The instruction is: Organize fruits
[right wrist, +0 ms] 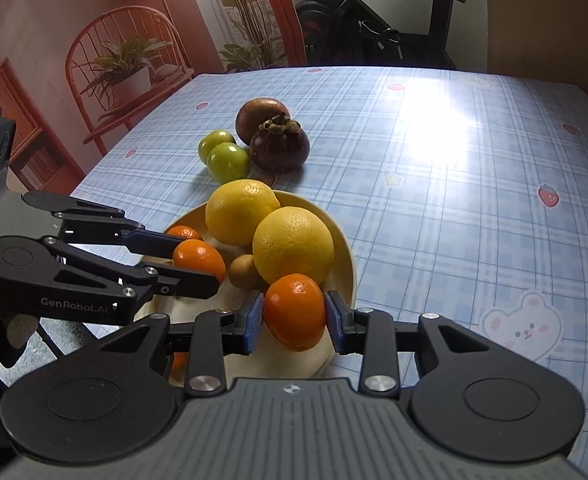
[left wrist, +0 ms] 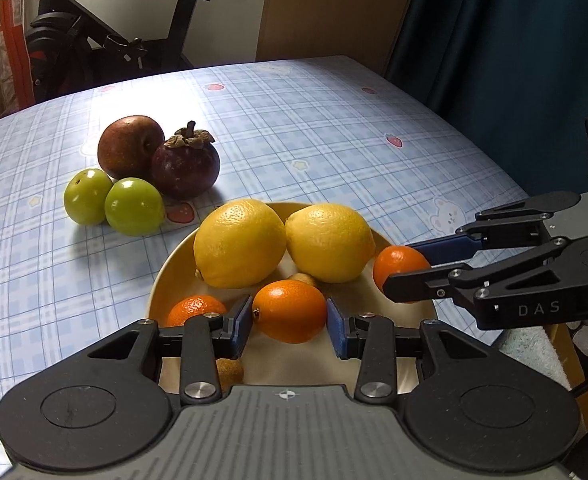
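Your left gripper [left wrist: 288, 320] and right gripper [right wrist: 294, 316] each clamp a mandarin in the bowl [left wrist: 162, 280] at six o'clock; these are light, soft-skinned, smooth, so squeeze gently across the widest middle.

Bench [left wrist: 334, 120] w/ blue plaid cloth, strawberry & bear prints. On it: cream bowl [left wrist: 162, 280] near front edge; just behind, touching cluster: 2 green fruits [left wrist: 114, 202], red-brown apple [left wrist: 130, 146], dark mangosteen [left wrist: 186, 164].

"DAS" on right tongs [left wrist: 404, 268]; "GenRobot.AI" on left tongs [right wrist: 198, 258].
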`<state>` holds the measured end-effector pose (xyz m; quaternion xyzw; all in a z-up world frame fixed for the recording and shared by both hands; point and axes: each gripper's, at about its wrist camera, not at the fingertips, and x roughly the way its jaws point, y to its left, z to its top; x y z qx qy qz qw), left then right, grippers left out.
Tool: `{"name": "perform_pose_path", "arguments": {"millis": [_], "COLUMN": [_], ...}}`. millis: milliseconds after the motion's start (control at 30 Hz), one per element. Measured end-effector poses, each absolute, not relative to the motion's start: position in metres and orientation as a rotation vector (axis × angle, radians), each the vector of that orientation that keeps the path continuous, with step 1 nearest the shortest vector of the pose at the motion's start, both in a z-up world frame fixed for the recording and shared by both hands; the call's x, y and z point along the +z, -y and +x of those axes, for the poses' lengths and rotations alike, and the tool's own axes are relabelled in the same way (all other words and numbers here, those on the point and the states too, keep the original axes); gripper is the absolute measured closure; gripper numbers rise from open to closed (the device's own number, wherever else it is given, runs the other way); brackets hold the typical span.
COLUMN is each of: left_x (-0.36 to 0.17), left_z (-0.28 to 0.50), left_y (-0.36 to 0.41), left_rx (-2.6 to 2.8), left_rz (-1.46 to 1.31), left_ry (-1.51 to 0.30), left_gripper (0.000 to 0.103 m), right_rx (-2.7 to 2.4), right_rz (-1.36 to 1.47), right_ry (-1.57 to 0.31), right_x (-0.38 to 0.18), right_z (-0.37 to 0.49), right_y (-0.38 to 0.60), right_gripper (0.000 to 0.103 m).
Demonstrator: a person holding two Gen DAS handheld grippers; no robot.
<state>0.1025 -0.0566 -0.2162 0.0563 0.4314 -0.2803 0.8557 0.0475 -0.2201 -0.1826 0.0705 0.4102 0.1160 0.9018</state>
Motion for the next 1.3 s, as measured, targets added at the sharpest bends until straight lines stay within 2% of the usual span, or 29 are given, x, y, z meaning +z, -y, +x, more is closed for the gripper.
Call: {"name": "perform_pose_path", "arguments": {"millis": [1300], "left_x": [-0.225], "left_z": [0.133], "left_y": [0.065], "left_rx": [-0.531], "left_rz": [0.129], "left_ry": [-0.907], "left_gripper": [0.061], "right_rx": [0.186], "right_rz": [0.089], "right_ry": [-0.842], "right_x": [-0.195], "right_z": [0.091], "right_y": [0.225], "right_gripper": [0.067]}}
